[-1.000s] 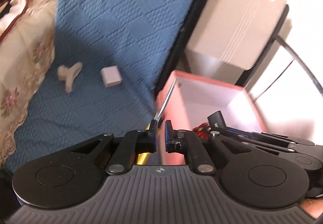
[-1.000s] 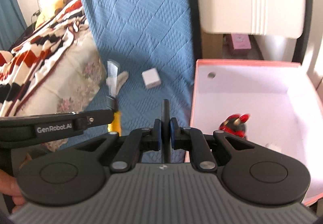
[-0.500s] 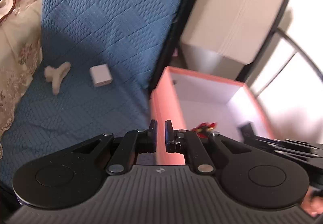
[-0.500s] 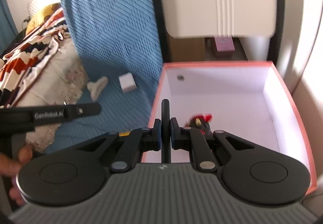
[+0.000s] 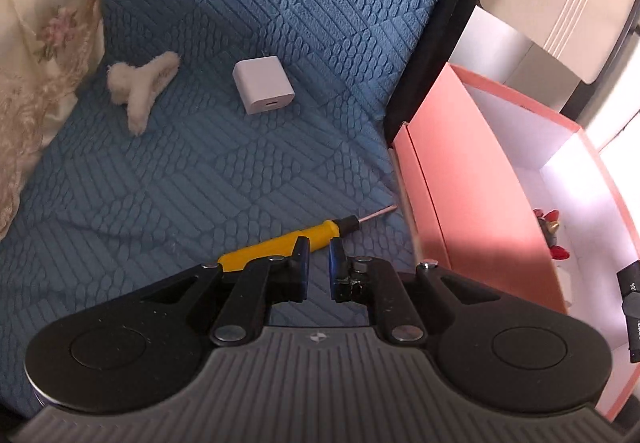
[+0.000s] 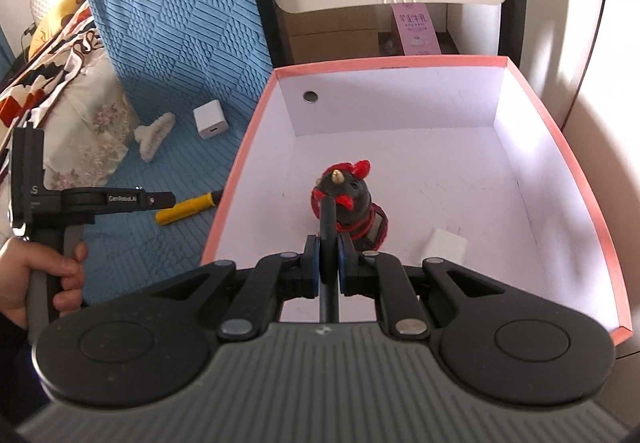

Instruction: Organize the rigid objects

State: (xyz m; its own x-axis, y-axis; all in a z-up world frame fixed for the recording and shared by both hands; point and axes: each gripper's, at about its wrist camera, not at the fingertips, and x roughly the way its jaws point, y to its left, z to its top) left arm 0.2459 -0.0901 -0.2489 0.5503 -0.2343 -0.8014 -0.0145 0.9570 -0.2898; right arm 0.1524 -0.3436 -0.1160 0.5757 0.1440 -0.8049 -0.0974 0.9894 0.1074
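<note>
Yellow-handled screwdriver lies on the blue bed cover, just ahead of the left gripper (jaws nearly closed, empty), its long axis slanting tip-first toward the pink box. The right gripper, over the box, clamps a thin black rod.

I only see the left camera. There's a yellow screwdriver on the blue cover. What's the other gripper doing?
Observer: The right gripper is shut on a thin black stick.
Operator: What's in the pink box? I just see a bit of red.
Observer: In the pink box, a black and red toy sits near the middle.
Operator: Anything else in there?
Observer: A small white block lies to the toy's right.
</note>
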